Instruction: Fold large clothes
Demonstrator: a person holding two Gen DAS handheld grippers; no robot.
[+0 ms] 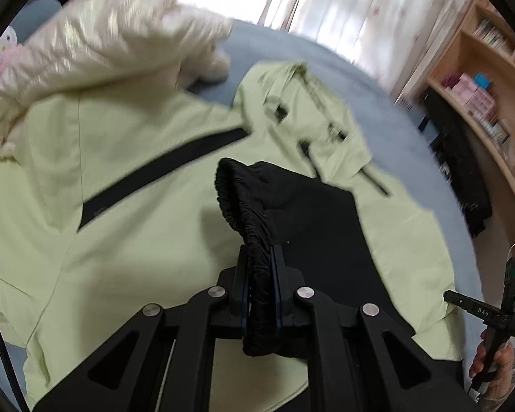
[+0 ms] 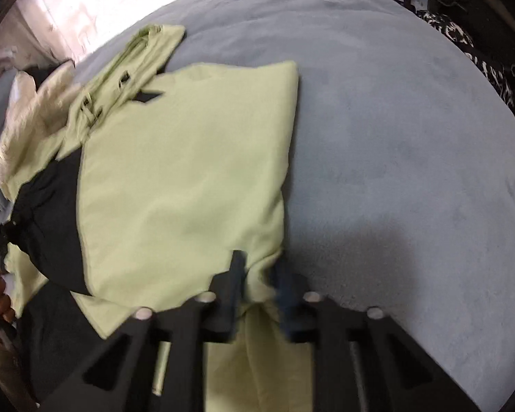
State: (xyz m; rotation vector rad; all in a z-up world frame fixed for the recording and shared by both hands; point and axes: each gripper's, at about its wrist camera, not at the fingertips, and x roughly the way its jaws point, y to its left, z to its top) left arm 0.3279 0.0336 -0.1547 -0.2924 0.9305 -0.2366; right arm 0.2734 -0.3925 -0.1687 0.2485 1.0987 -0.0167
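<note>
**One green jacket, two claws pinching it**

One pale green jacket [image 1: 147, 213] with black panels lies spread on the blue bed [image 1: 388, 130], filling most of the bed's near half. Its hood [image 1: 292, 96] points toward 12 o'clock, at the curtains [image 1: 360, 10].

Two claws are at work. The left claw [image 1: 261, 250] is clenched on the jacket's black elastic cuff [image 1: 243, 202]; the gathered edge is squeezed between both pads and rises out of them toward 11 o'clock. The right claw [image 2: 257, 267] pinches the jacket's green hem at the garment's 5 o'clock corner; cloth bunches between its pads, though that frame is blurred.

One second garment, a shiny cream jacket [image 1: 96, 51], lies beyond the green one at 10 o'clock.

The left wrist view alone shows the long black stripe [image 1: 161, 175] across the chest, one wooden shelf unit [image 1: 491, 79] at 2 o'clock with boxes on it, and, at 4 o'clock, a hand [image 1: 491, 367] on the other tool's handle. The right wrist view alone shows the wide bare stretch of bed at 2 o'clock, the jacket's straight folded edge [image 2: 292, 144] running from 12 to 6, and at 8 o'clock the fingers [image 2: 0, 295] of the other hand beside the black sleeve [image 2: 51, 206].
</note>
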